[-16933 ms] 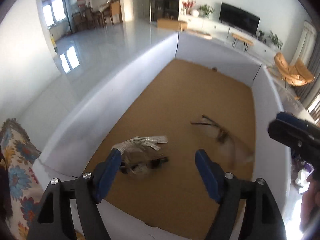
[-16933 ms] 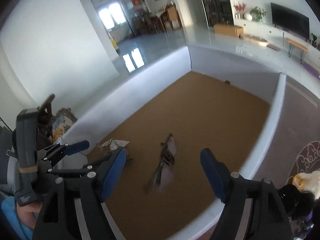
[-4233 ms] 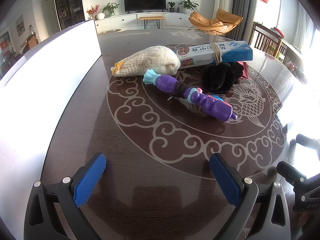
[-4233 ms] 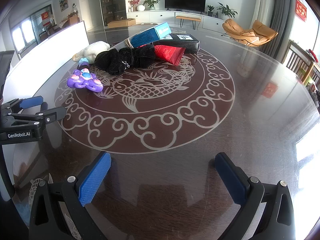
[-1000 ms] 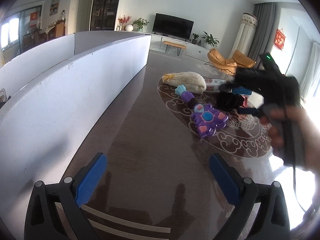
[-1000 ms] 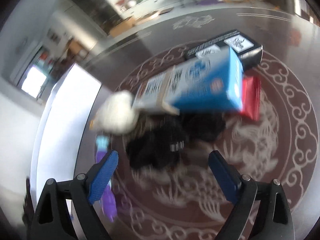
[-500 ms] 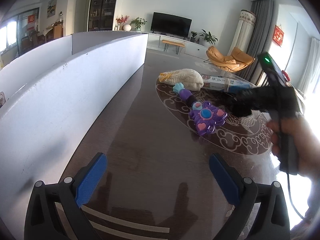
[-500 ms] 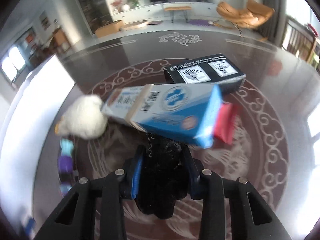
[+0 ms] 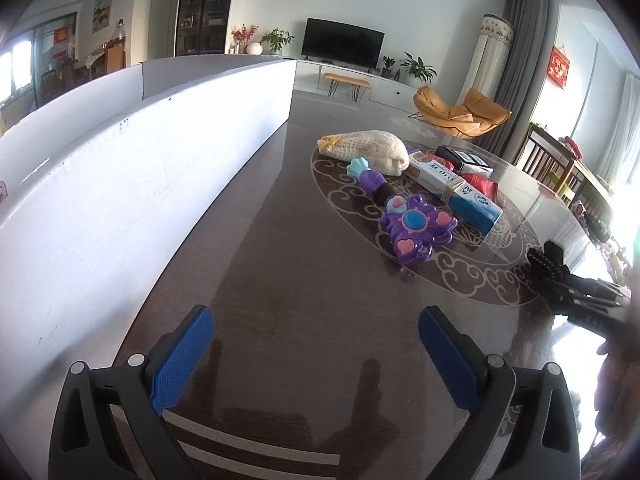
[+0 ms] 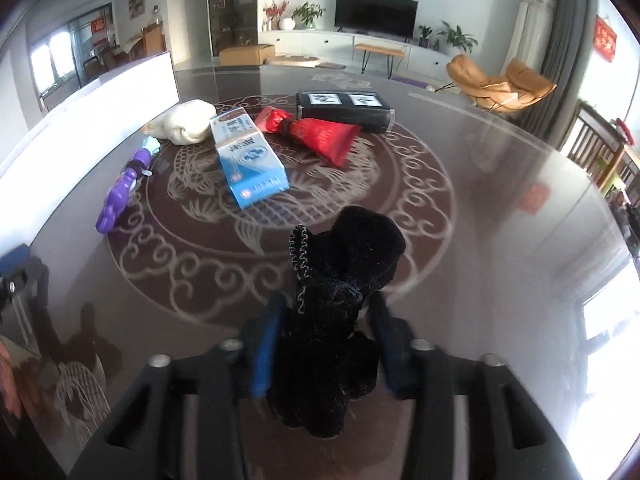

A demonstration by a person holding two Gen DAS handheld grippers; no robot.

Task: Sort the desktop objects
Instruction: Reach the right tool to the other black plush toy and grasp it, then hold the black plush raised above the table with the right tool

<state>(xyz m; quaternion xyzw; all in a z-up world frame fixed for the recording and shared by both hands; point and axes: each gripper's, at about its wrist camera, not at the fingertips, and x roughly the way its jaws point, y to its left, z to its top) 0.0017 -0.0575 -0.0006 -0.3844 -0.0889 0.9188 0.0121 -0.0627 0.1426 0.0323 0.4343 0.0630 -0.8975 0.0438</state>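
Held item: the black velvet pouch (image 10: 340,312) sits clamped between the right gripper (image 10: 326,328) jaws, its bulk bunched ahead of and between the blue pads, lifted clear of the glossy table (image 10: 480,208).
Right gripper: pinched together on the pouch; from the left wrist view it shows at the far right edge (image 9: 560,276), the dark cloth poking from its tip.
Left gripper: the left gripper (image 9: 316,344) has its jaws wide apart, nothing between them, hovering low over bare table with the white box wall (image 9: 120,184) along its left.
Step in hand: I judge this the carry stage of one pick, the pouch grasped and raised, not yet delivered.
Next move: it likely calls for swinging the pouch leftward over the white wall and letting go inside; the soft cloth may sag or snag on the rim, so height matters.
Still ahead of the right gripper: blue carton (image 10: 248,160) straight ahead and left, red pouch (image 10: 320,132) beyond it, black box (image 10: 344,110) farthest, cream knitted bag (image 10: 188,122) and purple toy wand (image 10: 124,188) off to the left.
Change from half a second ago: the pouch then lay under the carton's edge with the jaws just closing on it; now it is pulled back well clear of the pile, and the carton lies flat.
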